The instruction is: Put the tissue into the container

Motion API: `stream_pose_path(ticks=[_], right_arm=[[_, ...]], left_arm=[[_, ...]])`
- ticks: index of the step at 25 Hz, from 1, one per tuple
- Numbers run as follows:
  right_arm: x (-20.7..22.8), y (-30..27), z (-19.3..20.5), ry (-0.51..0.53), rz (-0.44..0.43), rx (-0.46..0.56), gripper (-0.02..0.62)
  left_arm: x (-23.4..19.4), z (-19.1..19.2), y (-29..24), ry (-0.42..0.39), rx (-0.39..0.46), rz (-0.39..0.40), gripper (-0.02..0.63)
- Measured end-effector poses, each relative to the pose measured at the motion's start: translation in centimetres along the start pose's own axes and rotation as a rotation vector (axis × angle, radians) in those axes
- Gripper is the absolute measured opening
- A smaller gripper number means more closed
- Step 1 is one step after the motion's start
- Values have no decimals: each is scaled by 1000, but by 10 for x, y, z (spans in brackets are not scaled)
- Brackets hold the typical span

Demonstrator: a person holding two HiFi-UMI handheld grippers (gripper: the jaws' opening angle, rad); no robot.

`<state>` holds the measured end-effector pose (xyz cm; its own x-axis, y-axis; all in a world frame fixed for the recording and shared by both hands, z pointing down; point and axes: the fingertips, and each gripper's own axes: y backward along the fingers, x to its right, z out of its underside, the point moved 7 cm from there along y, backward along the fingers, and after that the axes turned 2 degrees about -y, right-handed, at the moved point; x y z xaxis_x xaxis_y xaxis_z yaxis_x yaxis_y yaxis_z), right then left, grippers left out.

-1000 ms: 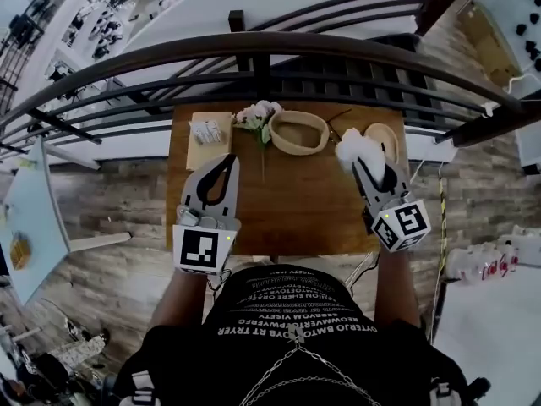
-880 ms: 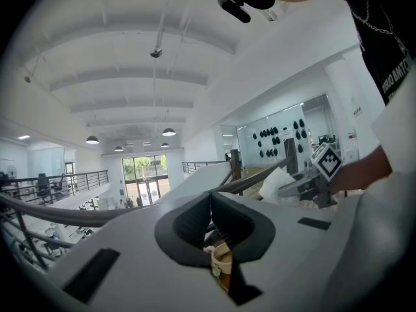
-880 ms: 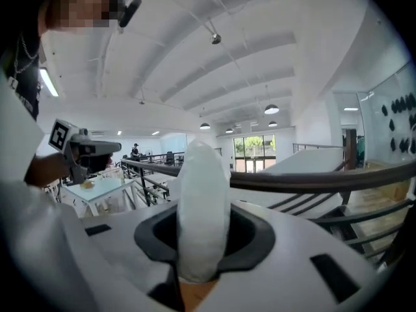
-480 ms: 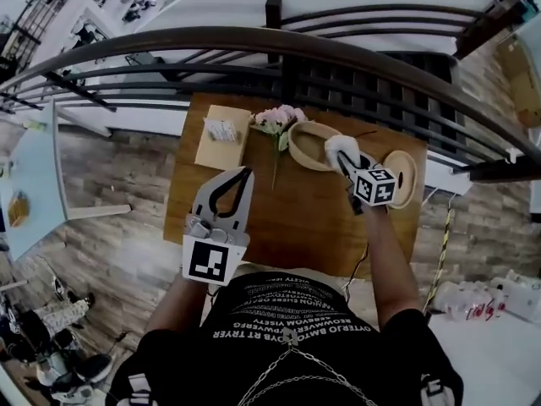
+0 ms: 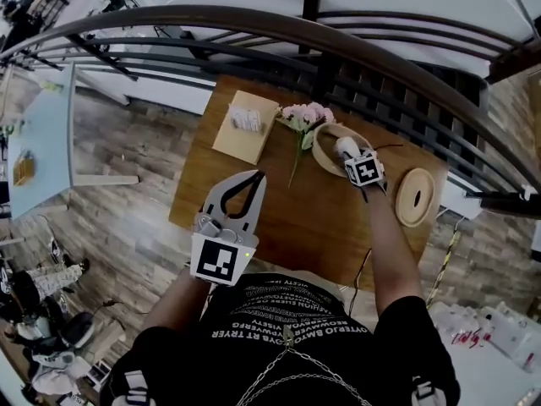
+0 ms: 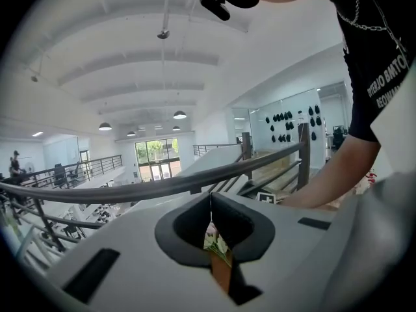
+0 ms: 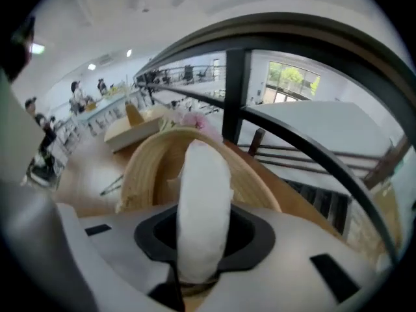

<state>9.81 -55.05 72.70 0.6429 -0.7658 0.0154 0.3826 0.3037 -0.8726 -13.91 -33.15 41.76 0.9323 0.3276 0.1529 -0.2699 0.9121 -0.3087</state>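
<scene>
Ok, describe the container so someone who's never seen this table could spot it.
Start at the wooden table against the dark railing. Along its far edge, just right of the pink flowers, sits the container: an open, hollow wooden ring. The flat disc to its right is solid, and only the container has the white tissue over it.

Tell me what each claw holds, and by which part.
Right claw: shut on the white tissue, pinched at one end, the rest sticking out past the tips over the container. Left claw: shut, nothing held.
</scene>
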Motion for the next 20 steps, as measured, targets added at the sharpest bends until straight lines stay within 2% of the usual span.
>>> stream_pose_path(ticks=[2,3,5,6,7,9,13,17,18,20], right_arm=[[-6,-12,2,121,48,-83,121],[-6,-14,3,148,63,-105,123],[-7,-16,3,134,46,-104,142],[-10,-14,1,98,12,-81,189],[-13,-11,-2,50,-24,-44,264],[-15,7,-5,-14,-41,53,376],[-21,63,-9,11,32,210,376],[-30,132,-5,-32,102,333,371],[-33,153,-4,-47,126,376,330],[-41,198,-1,-78,194,487,172]], left_arm=[[1,1,3,-2,-1,-1,29],[0,1,5,0,-3,-3,29],[-5,4,9,9,-9,-8,29],[-8,4,13,13,-10,-10,29],[-11,4,17,17,-8,-11,29],[-14,3,25,25,-2,-12,29],[-19,-5,38,17,38,-6,29],[-16,-22,44,-20,81,35,29],[-15,-25,45,-16,95,43,29],[-12,-32,48,-4,129,51,29]])
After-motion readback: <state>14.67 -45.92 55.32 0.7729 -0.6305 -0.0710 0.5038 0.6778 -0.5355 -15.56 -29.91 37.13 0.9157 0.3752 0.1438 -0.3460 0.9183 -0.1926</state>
